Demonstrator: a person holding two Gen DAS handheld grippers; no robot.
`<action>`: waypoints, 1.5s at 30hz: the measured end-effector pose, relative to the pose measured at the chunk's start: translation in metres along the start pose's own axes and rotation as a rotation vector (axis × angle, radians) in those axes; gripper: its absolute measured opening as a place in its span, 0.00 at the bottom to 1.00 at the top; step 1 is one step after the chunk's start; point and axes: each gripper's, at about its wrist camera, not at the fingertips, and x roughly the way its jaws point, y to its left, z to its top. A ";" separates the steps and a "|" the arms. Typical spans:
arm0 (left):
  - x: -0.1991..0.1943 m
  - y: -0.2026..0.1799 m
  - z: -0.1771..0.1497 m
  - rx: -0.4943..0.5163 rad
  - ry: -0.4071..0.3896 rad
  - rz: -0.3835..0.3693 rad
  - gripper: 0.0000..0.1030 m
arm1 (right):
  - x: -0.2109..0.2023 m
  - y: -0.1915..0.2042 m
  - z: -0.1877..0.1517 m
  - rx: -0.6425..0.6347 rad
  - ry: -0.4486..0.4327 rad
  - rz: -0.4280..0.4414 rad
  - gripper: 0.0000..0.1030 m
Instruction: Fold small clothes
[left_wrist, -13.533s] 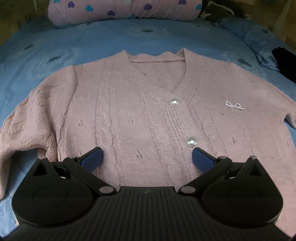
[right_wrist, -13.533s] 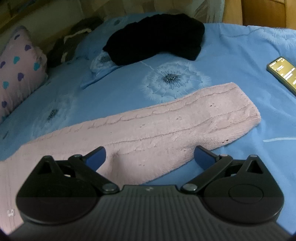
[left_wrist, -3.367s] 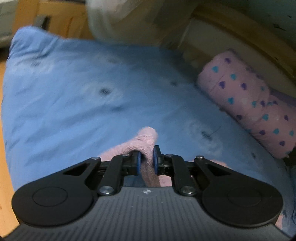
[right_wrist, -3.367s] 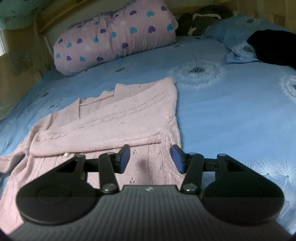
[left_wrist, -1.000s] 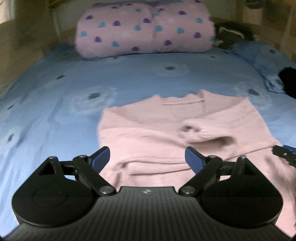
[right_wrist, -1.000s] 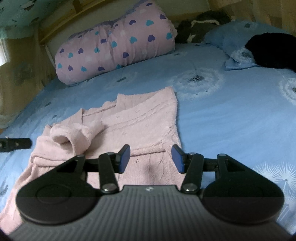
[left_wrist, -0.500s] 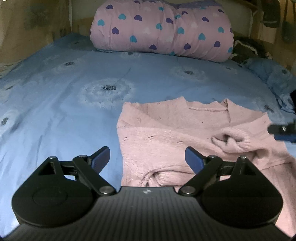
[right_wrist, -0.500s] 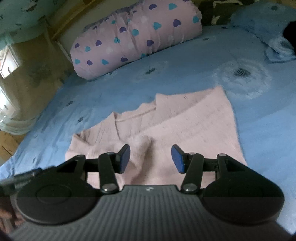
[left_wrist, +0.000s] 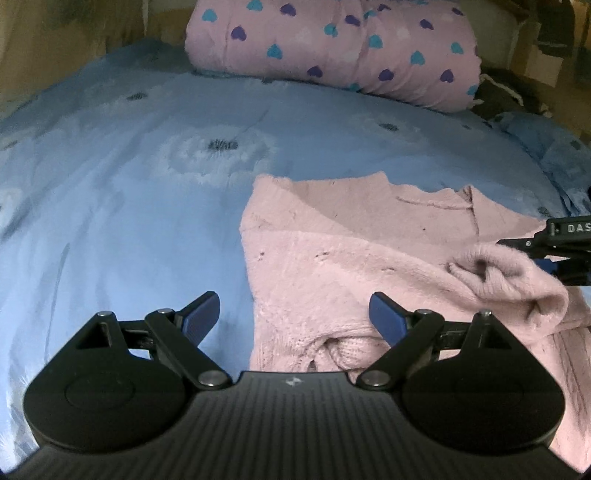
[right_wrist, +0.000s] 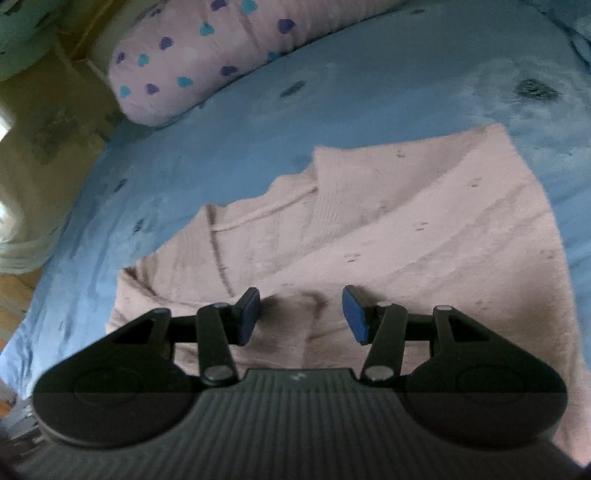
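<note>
A pink knitted cardigan (left_wrist: 332, 266) lies on the blue bedsheet (left_wrist: 129, 221) with both sleeves folded in across its front. The left sleeve's cuff (left_wrist: 495, 273) sits bunched up on top. My left gripper (left_wrist: 294, 317) hovers open and wide over the cardigan's left edge, holding nothing. My right gripper (left_wrist: 535, 254) comes in from the right, just beside that cuff. In the right wrist view the right gripper (right_wrist: 301, 317) stands half open low over the cardigan (right_wrist: 406, 229), with a ridge of knit below the gap and its pads off the cloth.
A pink pillow (left_wrist: 332, 44) with heart prints lies at the head of the bed, also seen as the pillow (right_wrist: 207, 55) at upper left. Dark clothes (left_wrist: 506, 96) and crumpled blue bedding (left_wrist: 554, 147) sit at the far right. Bare sheet stretches left of the cardigan.
My right gripper has swung left across the cardigan to the folded-in sleeve cuff. My left gripper has slid left and lower to the cardigan's left edge. Both stay open.
</note>
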 end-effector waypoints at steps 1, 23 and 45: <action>0.002 0.001 0.000 -0.008 0.007 0.003 0.88 | 0.001 0.003 0.000 -0.006 0.019 0.021 0.48; 0.017 0.006 -0.006 -0.067 0.087 -0.023 0.89 | -0.012 0.012 -0.020 -0.235 -0.091 -0.232 0.14; 0.009 -0.003 -0.002 0.002 -0.016 0.064 0.89 | -0.019 0.104 -0.070 -0.660 -0.136 -0.234 0.42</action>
